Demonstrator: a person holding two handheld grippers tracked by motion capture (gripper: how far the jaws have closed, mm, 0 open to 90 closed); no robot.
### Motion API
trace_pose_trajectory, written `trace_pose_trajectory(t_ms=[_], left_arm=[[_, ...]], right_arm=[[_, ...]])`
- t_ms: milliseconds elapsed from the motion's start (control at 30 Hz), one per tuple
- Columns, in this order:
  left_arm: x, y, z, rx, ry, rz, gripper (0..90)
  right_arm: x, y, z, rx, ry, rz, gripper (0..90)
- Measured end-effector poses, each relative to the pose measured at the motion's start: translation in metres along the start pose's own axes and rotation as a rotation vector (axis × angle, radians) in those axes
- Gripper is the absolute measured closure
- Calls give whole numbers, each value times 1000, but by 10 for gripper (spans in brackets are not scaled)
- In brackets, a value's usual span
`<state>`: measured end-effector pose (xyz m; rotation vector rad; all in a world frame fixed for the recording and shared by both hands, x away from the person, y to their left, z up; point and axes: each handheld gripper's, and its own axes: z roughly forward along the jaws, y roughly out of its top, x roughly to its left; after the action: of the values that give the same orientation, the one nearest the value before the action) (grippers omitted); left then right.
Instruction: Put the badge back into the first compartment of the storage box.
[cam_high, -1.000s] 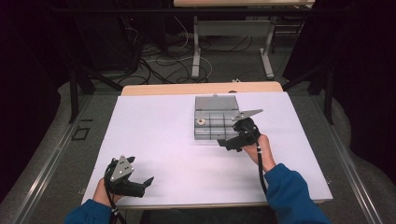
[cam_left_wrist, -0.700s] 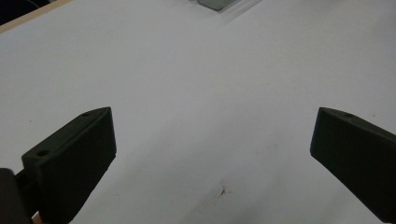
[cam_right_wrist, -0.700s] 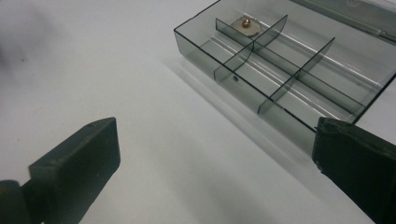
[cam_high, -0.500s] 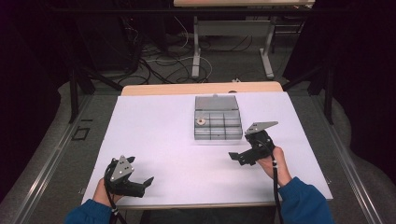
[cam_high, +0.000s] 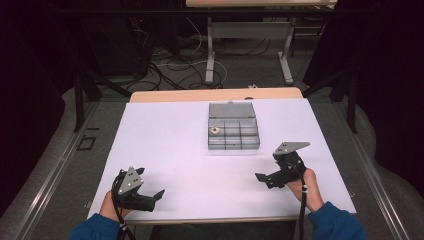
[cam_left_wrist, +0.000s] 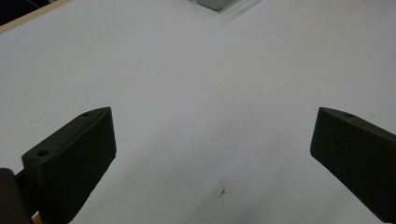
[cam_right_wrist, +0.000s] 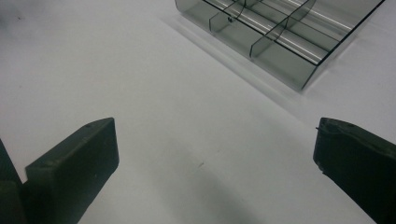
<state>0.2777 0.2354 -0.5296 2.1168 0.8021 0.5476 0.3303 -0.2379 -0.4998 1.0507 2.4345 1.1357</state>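
At the table's near right, right gripper (cam_high: 264, 179) drawn back from the compartment box (cam_high: 233, 131), jaws just opened wide, empty; left gripper (cam_high: 156, 196) open, unmoved. Box mid-table, lid hinged away, long axis front-to-back

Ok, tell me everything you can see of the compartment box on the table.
The compartment box is a clear, grey-tinted plastic organiser, lying flat on the white table toward its far middle. Thin dividers split it into small cells; its lid lies open behind. One small round ring-like piece sits in a left cell. Nothing touches the box.
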Motion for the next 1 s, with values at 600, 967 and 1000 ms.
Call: trace_pose_trajectory(t_ms=[600, 967, 1000], left_arm=[[0, 0, 0, 0, -1, -2, 5], [0, 0, 0, 2, 2, 8, 5], [0, 0, 0, 2, 1, 8, 5]], right_arm=[[-3, -33, -19, -15, -32, 14, 0], [-3, -52, -27, 2, -46, 20, 0], [-3, -54, -27, -8, -52, 24, 0]])
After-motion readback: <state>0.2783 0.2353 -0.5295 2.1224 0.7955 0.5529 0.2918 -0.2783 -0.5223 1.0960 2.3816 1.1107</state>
